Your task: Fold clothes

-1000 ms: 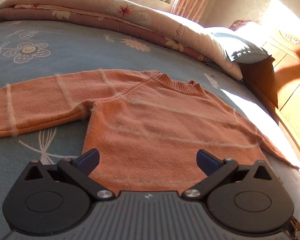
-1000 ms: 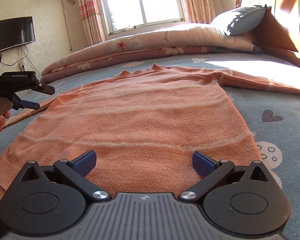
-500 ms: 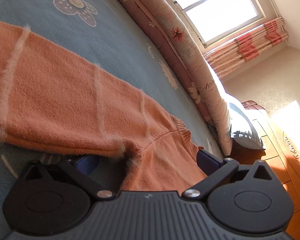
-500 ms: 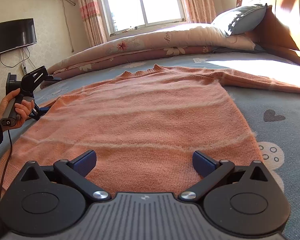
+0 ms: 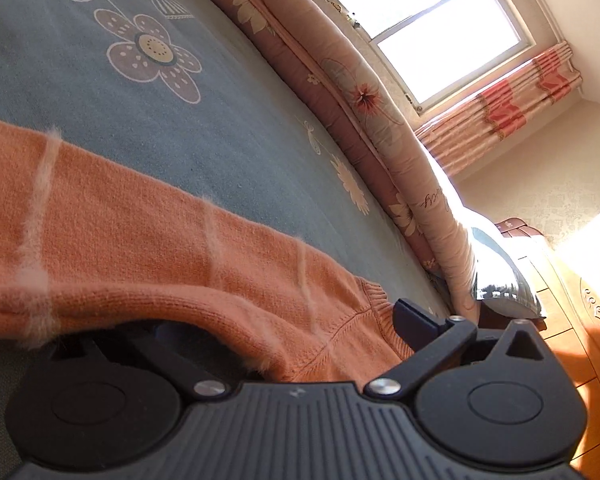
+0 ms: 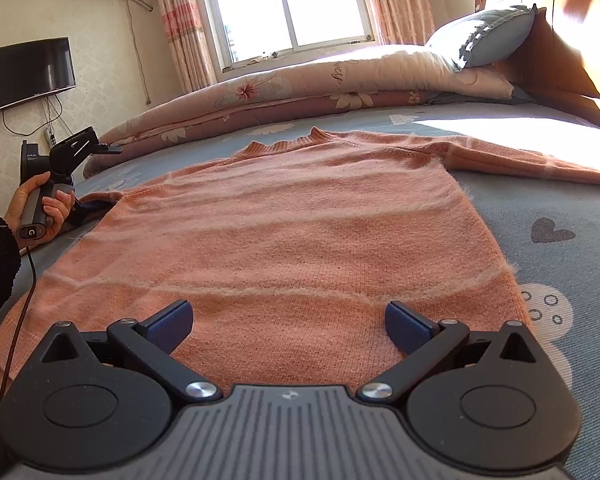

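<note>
Both pairs of jaws stand wide apart and grip nothing. On the left gripper [image 5: 284,324] one finger has slid under the lower edge of the sleeve [image 5: 112,240], close to the armpit, while the other finger shows above the knit near the collar [image 5: 374,294]; the cloth lies between them, so this looks like the set-up for a pinch at the sleeve's root that has not yet closed. From the right wrist view, the same tool [image 6: 66,160] sits at the sweater's far left edge, held by a hand [image 6: 40,204] in a dark sleeve, with a cable trailing down from the handle.

The right gripper [image 6: 288,322] hovers low over the hem, with its fingers spread across the middle of the body panel, apparently waiting its turn or ready to pin the hem while the sleeve comes over.

The sweater [image 6: 284,232], orange with pale fuzzy stripes, lies flat and face up on the blue bedspread [image 6: 560,200], with its hem toward the cameras, its collar toward the rolled quilt [image 6: 300,84] under the window, and both sleeves stretched out sideways. That spread-out lie suits a first fold of a sleeve inward across the chest, and no fold is made yet. The knit looks soft and stretchy, so a pinch on the edge alone could slip.
</note>
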